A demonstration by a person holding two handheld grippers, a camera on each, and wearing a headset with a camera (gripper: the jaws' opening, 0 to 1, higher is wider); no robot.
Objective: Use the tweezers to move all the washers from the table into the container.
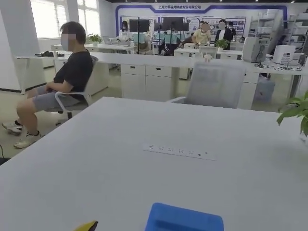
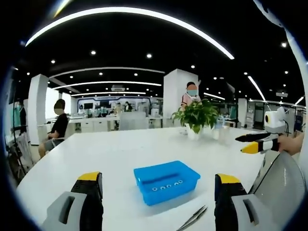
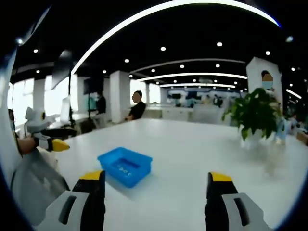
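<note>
A blue container (image 2: 166,182) sits on the white table (image 2: 120,154), with several small washers (image 2: 168,186) lying in a row inside it. Metal tweezers (image 2: 192,219) lie on the table just in front of the container, between my left gripper's jaws. My left gripper (image 2: 157,179) is open and holds nothing. My right gripper (image 3: 156,177) is also open and empty, with the container (image 3: 126,166) ahead to its left. In the head view the container (image 1: 185,219) is at the bottom edge, and a gripper's yellow tip (image 1: 86,226) pokes in to its left.
A potted plant (image 2: 197,118) stands at the table's far side. A power-socket strip (image 1: 179,151) is set into the tabletop. A grey chair (image 1: 214,84) stands behind the table, and a person sits on a chair (image 1: 62,82) to the left.
</note>
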